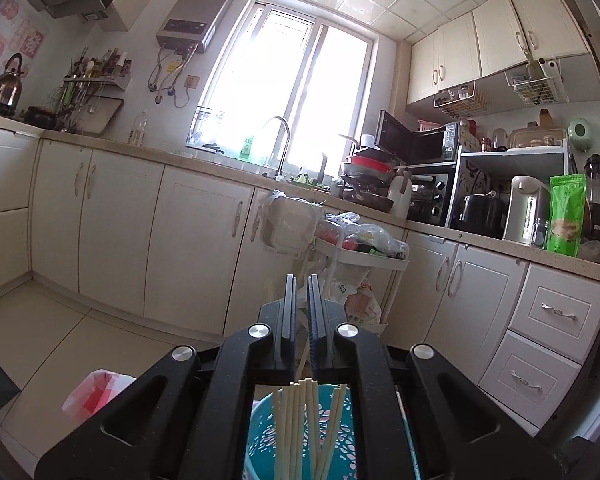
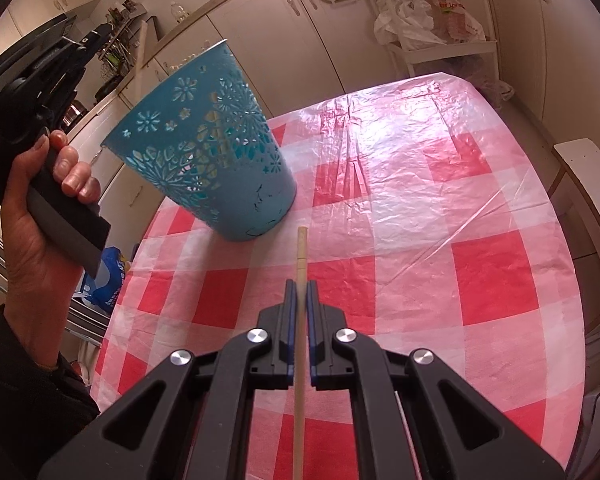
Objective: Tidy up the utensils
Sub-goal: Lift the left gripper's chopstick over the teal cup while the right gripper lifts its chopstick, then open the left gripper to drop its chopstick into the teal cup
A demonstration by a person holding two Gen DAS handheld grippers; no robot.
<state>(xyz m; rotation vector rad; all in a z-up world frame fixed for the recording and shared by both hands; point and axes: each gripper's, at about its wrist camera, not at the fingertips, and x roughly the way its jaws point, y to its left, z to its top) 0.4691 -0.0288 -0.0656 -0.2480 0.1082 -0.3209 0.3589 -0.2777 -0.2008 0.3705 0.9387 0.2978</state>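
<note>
Between my right gripper's [image 2: 299, 286] blue pads sits one chopstick [image 2: 301, 252], pinched along its length, its tip reaching out over the checked cloth [image 2: 440, 184] toward the foot of the cup [image 2: 204, 140]. My left gripper [image 1: 302, 280] has its fingers nearly together with a thin gap, and a pale stick seems to run through that gap, though I cannot tell whether it is really clamped. Seen from the right wrist, my left hand [image 2: 40, 200] holds that gripper up beside the cup's rim. That blue cut-out cup stands on the cloth, apparently leaning away from me at the top; the fisheye may exaggerate this. Below the left gripper, the cup's mouth shows a bundle of chopsticks [image 1: 308, 428] already standing inside.

My judgement: the step is dropping this stick in with the rest. To do it well I should lift, turn the stick tip-down, bring it over the open mouth and not the patterned wall, then release only once the tip is inside. The light cup could topple if nudged.
</note>
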